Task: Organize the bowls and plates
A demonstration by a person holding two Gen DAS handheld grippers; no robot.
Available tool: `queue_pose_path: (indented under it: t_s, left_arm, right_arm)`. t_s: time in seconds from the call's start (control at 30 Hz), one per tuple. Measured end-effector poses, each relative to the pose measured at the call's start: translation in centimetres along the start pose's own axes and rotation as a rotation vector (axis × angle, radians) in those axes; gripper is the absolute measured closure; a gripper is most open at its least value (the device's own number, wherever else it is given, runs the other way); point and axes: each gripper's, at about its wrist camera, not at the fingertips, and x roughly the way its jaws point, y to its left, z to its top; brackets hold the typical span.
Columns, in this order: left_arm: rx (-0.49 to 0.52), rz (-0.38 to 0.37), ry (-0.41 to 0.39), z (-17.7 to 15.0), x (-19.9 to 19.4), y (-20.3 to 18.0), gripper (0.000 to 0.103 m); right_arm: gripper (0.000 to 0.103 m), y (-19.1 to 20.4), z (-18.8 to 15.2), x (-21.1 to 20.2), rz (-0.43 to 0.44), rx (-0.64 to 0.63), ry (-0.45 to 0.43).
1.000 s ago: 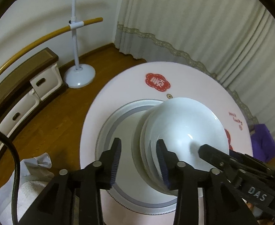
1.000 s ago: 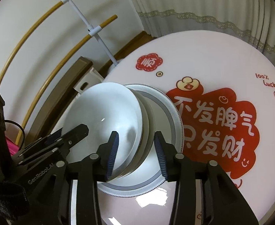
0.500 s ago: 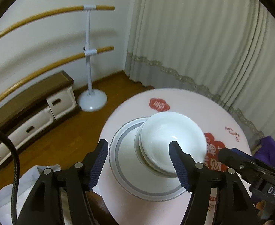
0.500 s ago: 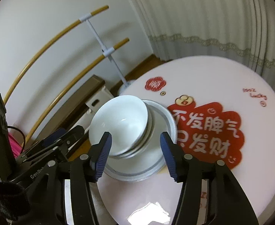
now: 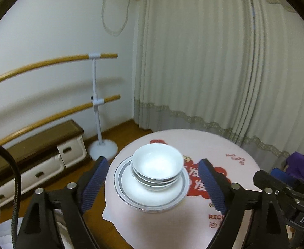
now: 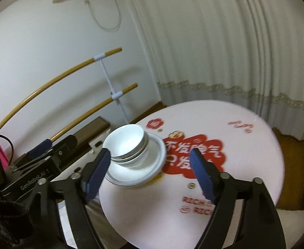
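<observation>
Left gripper [image 5: 152,184]: nearest in the left wrist view, held above the near edge of the tabletop; its fingers [image 5: 94,183] stand wide apart with nothing between them, blue ribbed pads facing inward.
Right gripper [image 6: 149,173]: fingers [image 6: 201,175] spread just as wide, holding nothing; it also shows at the right edge of the left wrist view.
Tabletop [image 5: 230,161]: round, pale pink, printed with a red cloud shape, white Chinese characters and small red lettering.
Plates [image 5: 149,195]: white with a grey ring near the rim, lying flat on the tabletop's left side, close to its edge; from the edge there seems to be more than one, how many I cannot tell.
Bowls [image 5: 158,164]: plain white, nested in a stack that rests on the plates, slightly towards the far side; three rims show. Neither gripper touches them.
Floor [image 5: 54,183]: brown wood, beyond the tabletop on the left.
Cabinet [image 5: 37,155]: low, cream drawers with a dark top, against the wall.
Barre [image 5: 95,101]: two wooden rails on a white stand with a round base.
Curtain [image 5: 214,66]: pale, pleated, behind the tabletop.
</observation>
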Motion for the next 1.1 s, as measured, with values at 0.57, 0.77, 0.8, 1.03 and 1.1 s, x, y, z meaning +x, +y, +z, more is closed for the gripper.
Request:
queue_pose_path:
  t_s: [0.57, 0.77, 0.8, 1.03, 1.1]
  left_arm:
    - [0.032, -0.068, -0.152, -8.4, -12.2, 0.0, 0.001]
    - [0.033, -0.082, -0.209, -11.1, -15.7, 0.9, 0.001]
    - [0.034, -0.090, -0.216, -11.6, -16.2, 1.1, 0.001]
    - [0.060, -0.106, -0.240, -14.7, -18.2, 0.9, 0.001]
    - [0.071, -0.110, -0.231, -15.2, -18.5, 0.9, 0.001]
  right_arm:
    - [0.000, 0.1, -3.5, -12.7, -0.081, -0.087, -0.193]
    - [0.000, 0.2, -4.6, -15.5, -0.092, -0.096, -0.230]
    - [0.000, 0.2, -4.7, -15.9, -0.094, -0.096, -0.233]
    - [0.000, 0.0, -5.4, -18.0, -0.109, -0.091, -0.269]
    - [0.000, -0.2, -5.4, -18.4, -0.119, -0.092, -0.270]
